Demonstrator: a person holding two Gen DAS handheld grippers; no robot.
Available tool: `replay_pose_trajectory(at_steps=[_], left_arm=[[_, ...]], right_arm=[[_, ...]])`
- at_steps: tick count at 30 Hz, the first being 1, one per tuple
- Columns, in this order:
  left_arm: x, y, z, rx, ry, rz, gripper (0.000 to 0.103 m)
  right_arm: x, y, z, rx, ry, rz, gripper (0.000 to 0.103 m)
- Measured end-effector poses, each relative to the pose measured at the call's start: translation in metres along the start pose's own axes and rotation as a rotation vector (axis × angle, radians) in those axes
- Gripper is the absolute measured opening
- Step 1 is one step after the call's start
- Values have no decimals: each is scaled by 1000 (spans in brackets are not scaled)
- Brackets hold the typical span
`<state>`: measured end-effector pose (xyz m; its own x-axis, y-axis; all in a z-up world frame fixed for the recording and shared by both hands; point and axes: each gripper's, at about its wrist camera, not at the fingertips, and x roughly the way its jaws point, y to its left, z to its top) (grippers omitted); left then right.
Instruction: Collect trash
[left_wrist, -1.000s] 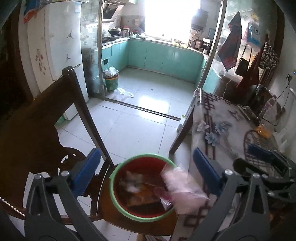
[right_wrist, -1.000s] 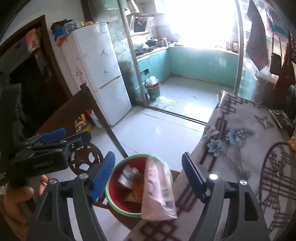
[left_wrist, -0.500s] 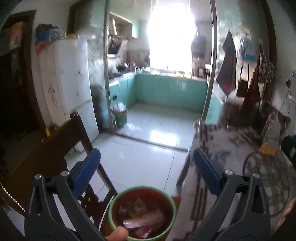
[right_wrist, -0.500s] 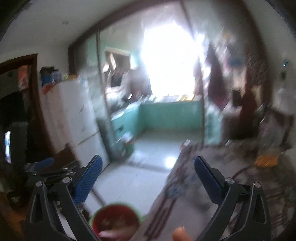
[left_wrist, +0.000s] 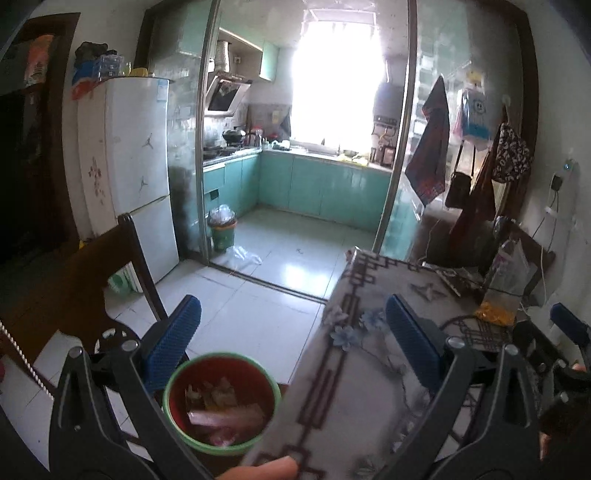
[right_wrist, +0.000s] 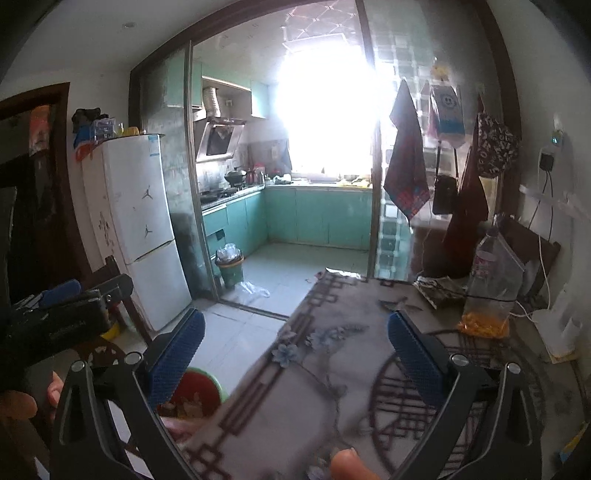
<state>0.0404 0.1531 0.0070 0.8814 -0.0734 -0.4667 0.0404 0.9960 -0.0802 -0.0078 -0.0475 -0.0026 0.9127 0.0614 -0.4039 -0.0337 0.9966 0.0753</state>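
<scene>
Your left gripper (left_wrist: 291, 339) hangs spread wide and empty above the red bin (left_wrist: 221, 400), where the pink wrapper (left_wrist: 225, 417) lies. Right of the bin, over the table (right_wrist: 332, 387), your right gripper (right_wrist: 295, 350) gapes empty too. Swinging low risks knocking the bin over.
</scene>
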Motion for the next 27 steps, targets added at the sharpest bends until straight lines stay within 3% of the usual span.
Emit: replay_pose_trajectory(at_steps=[10,27], left_arm=[[-28,-55,-26,-16,17,53,98],[-47,-100,-31,10,-1,112,98]], right_arm=[[-33,-63,-14,3,15,33,96],[-51,-104,-16,18,6,59,96]])
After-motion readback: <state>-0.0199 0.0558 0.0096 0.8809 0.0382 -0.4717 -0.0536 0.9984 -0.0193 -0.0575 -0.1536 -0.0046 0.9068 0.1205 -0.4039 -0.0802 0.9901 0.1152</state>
